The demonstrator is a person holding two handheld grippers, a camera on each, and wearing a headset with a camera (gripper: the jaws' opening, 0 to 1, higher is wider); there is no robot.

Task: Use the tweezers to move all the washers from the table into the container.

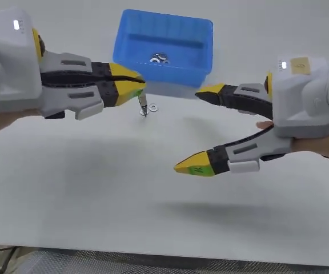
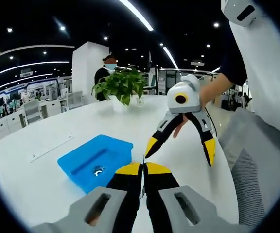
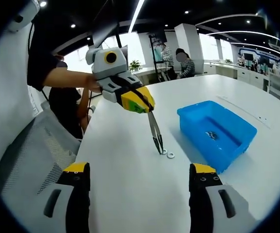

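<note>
Head view: pick step in hand. Left gripper (image 1: 139, 87) was clamped on the thin metal tweezers (image 1: 142, 103). Their tips were down on the white tabletop (image 1: 96, 188) at two small silver ring washers (image 1: 148, 109), which lay just in front of the blue rectangular plastic container (image 1: 164, 69). Right gripper view put the tips against the nearer washer, with the other just beside it. Tweezer arms looked nearly together at the tip; couldn't tell if they'd pinched the washer or only touched it. A small pile of washers (image 1: 159, 58) already sat in the container, so I'd call the task partly done, two left. Right gripper (image 1: 193, 129) hung with jaws wide apart, holding nothing, apart from the washers. Next move, my read: confirm the pinch, lift straight, carry over the near wall, release. Risk: washer lies flat and could slip out.
</note>
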